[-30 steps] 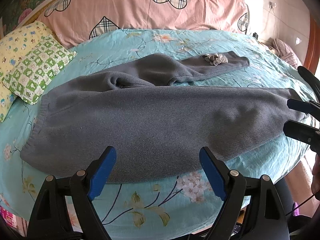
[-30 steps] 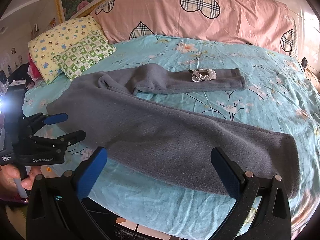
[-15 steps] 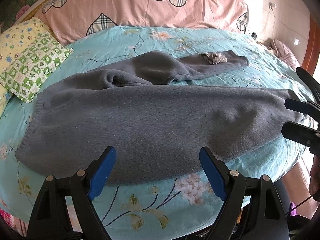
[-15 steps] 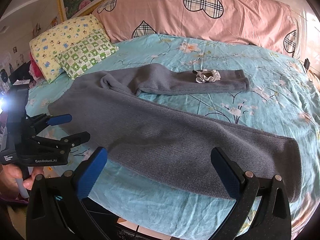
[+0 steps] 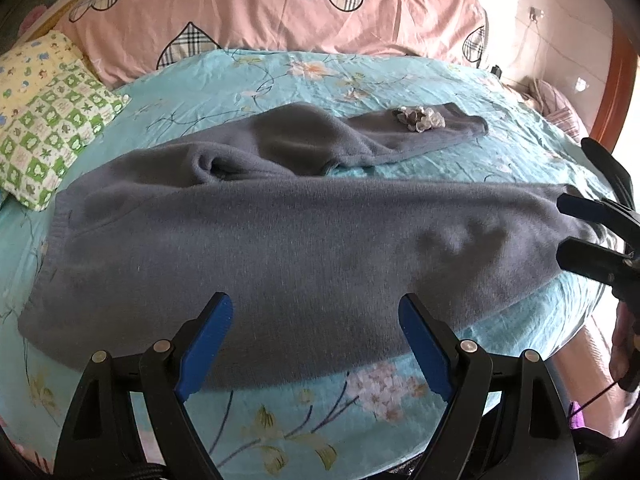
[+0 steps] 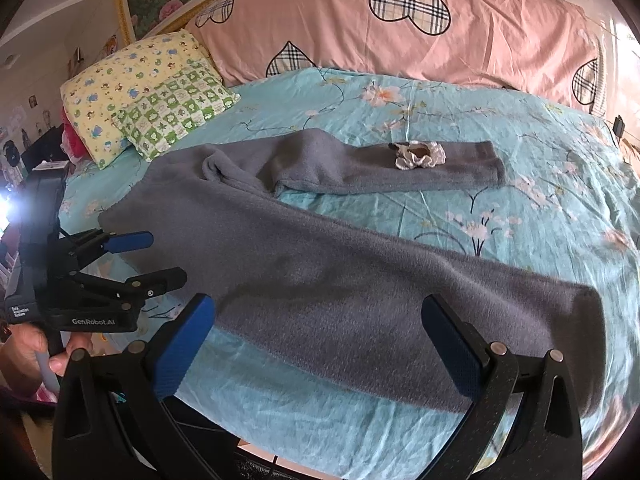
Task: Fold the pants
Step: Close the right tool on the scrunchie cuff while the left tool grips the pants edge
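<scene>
At 12 o'clock on the pants (image 5: 304, 248), a scrunchie (image 5: 420, 118) may fall during folding; left gripper (image 5: 316, 344) and right gripper (image 6: 320, 344) both spread, empty.

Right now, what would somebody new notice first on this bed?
Probably the big gray pants, spread across the flowery blue sheet with the legs apart. A small silvery scrunchie lies on the far leg. Up close, two open tongs, left and right, hover at the near edge.

grey pants (image 5: 304, 248), turquoise floral sheet (image 6: 500, 152), seemingly silvery scrunchie (image 6: 418, 155)
</scene>
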